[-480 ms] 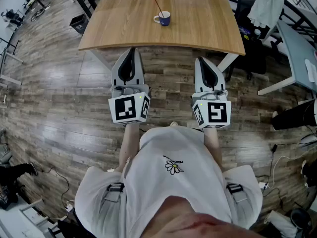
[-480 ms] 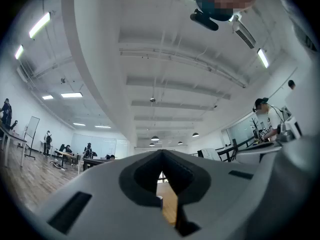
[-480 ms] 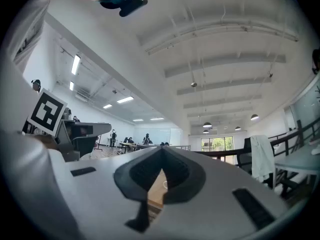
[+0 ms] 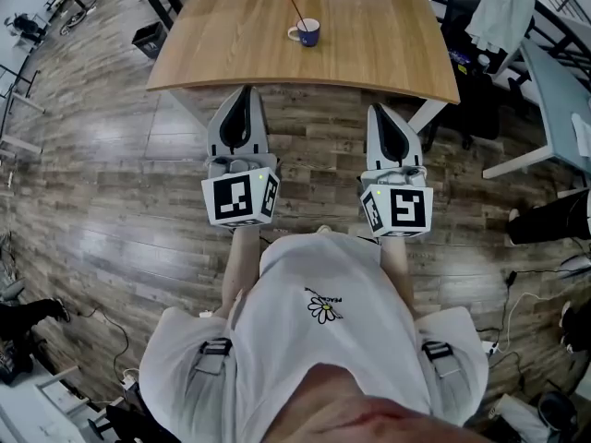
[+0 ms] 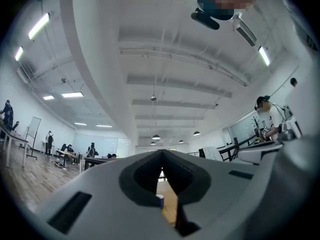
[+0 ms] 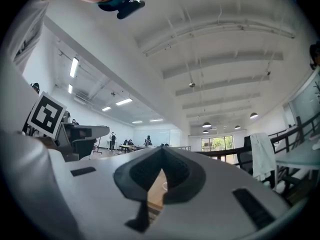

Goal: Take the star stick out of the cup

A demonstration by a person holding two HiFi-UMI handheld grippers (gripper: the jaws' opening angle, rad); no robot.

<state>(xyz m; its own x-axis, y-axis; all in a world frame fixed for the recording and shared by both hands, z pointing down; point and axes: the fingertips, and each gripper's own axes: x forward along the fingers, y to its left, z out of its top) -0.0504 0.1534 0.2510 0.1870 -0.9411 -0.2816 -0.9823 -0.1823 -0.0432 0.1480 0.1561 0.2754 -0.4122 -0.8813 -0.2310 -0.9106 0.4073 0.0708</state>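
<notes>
A blue cup (image 4: 305,32) stands on the wooden table (image 4: 231,44), toward its far middle. A thin star stick (image 4: 295,3) leans out of it up and to the left. My left gripper (image 4: 244,92) and right gripper (image 4: 377,111) hang side by side in front of the table's near edge, both short of the cup and apart from it. Each has its jaws shut with nothing between them. In the left gripper view the cup (image 5: 159,200) shows small through the jaw gap. In the right gripper view only a pale bit of the cup (image 6: 164,186) shows.
A dark office chair (image 4: 462,7) with a pale garment (image 4: 499,7) draped on it stands at the table's right. Another desk (image 4: 559,90) is further right. A black crate (image 4: 148,41) sits on the floor left of the table. Cables lie on the floor near my feet.
The view has shifted slightly, and both grippers have crept a little toward the table. Their jaws stay shut.
</notes>
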